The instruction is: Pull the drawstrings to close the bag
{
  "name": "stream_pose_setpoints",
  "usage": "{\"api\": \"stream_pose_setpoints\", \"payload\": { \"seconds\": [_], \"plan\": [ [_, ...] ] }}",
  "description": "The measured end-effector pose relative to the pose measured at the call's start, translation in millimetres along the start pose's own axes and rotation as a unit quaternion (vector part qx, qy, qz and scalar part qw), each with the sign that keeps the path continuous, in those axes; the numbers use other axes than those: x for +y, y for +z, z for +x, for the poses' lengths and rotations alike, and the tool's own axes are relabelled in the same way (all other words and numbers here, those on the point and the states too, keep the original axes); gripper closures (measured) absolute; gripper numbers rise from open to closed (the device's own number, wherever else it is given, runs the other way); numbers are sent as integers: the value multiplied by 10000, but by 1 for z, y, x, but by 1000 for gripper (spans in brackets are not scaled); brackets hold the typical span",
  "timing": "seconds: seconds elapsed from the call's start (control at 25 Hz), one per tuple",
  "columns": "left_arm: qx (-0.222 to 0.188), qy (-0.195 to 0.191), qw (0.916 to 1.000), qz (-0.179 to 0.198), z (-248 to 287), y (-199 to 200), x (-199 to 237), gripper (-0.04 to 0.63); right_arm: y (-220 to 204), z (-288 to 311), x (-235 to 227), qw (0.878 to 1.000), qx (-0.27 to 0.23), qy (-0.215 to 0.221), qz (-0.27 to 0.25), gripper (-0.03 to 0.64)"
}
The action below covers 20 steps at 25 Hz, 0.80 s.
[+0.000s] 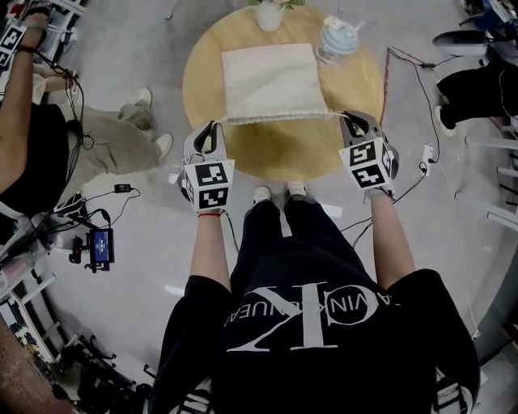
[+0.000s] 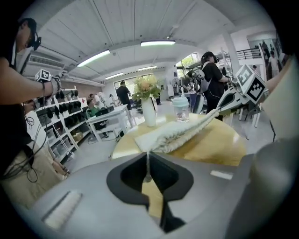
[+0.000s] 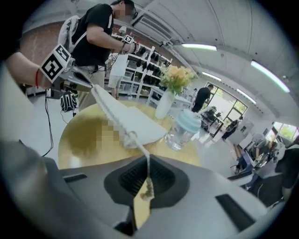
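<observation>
My left gripper is pinching the left drawstring between fully closed jaws. My right gripper is likewise clamping the right drawstring. The cream bag is lying on the round wooden table, its gathered mouth stretching between both grippers.

A round wooden table carries a cream bag, a vase and a lidded jar.
</observation>
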<state>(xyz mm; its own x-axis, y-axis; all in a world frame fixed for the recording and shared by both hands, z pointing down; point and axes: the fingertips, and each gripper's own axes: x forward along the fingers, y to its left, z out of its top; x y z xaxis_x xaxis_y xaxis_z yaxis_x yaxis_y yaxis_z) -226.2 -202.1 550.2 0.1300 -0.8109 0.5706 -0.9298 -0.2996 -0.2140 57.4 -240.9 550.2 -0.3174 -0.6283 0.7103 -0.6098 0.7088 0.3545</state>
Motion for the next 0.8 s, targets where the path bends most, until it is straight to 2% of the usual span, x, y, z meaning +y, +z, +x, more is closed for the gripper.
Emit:
{"api": "stream_pose_setpoints", "payload": {
  "seconds": [0.24,0.4,0.6,0.8],
  "plan": [
    [-522,309,9982,17,-31,44,15,575,27,-31,-22,9954,-664,-362,585,600],
    [-656,565,9962,-91,-34,66,35,575,53,-31,-35,9918,-897,-472,784,601],
    [-760,589,9939,-545,-31,83,53,577,75,-30,-53,9862,-1110,-526,1110,601],
    [-944,632,9917,-608,-37,93,57,578,84,-37,-64,9793,-1363,-670,1336,601]
  ]
}}
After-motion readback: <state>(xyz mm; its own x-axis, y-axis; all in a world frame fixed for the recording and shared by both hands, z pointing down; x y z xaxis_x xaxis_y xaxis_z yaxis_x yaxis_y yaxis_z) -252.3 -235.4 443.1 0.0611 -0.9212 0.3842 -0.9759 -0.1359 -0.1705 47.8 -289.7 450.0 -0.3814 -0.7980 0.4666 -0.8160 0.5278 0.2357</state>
